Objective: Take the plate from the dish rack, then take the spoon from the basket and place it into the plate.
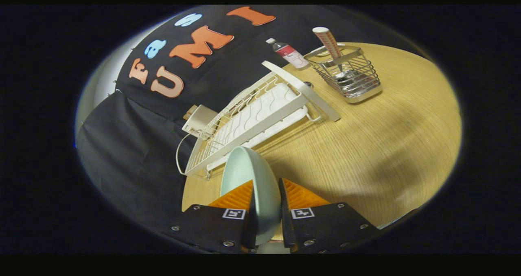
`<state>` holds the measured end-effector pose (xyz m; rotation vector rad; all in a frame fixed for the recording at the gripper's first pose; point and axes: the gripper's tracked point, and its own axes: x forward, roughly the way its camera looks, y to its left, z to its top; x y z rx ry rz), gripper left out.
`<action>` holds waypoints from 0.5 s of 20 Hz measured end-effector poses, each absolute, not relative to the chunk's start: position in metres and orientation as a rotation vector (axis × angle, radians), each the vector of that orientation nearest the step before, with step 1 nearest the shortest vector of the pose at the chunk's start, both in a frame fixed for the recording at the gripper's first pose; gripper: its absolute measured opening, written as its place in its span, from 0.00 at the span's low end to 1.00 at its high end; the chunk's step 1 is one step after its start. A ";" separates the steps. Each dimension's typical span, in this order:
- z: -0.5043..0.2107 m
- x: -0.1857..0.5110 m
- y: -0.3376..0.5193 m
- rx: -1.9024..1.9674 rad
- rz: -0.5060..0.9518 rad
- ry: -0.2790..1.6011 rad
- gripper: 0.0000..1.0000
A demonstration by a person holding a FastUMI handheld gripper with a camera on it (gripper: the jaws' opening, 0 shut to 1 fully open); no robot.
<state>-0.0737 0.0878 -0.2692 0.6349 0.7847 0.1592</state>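
- Clamped jaws: the gripper (266,204) pinches a pale, smooth plate (252,178) on edge, both fingers pressing its rim.
- Just beyond stands the white wire dish rack (252,121) (tilted in view).
- Open wood-grain table (366,145) spreads beside it.
- Farther off, the spoon (330,46) stands in a shiny wire basket (352,78), a bottle (289,53) beside it.

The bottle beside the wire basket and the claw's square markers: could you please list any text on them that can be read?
Bottle label: print too small and blurred to read.
Square markers on the claw, which is shut on the plate: coded patterns, no words.
Spoon handle in the basket: fine pattern, no legible text.
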 end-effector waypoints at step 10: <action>-0.237 -0.055 0.031 0.419 0.092 0.638 0.77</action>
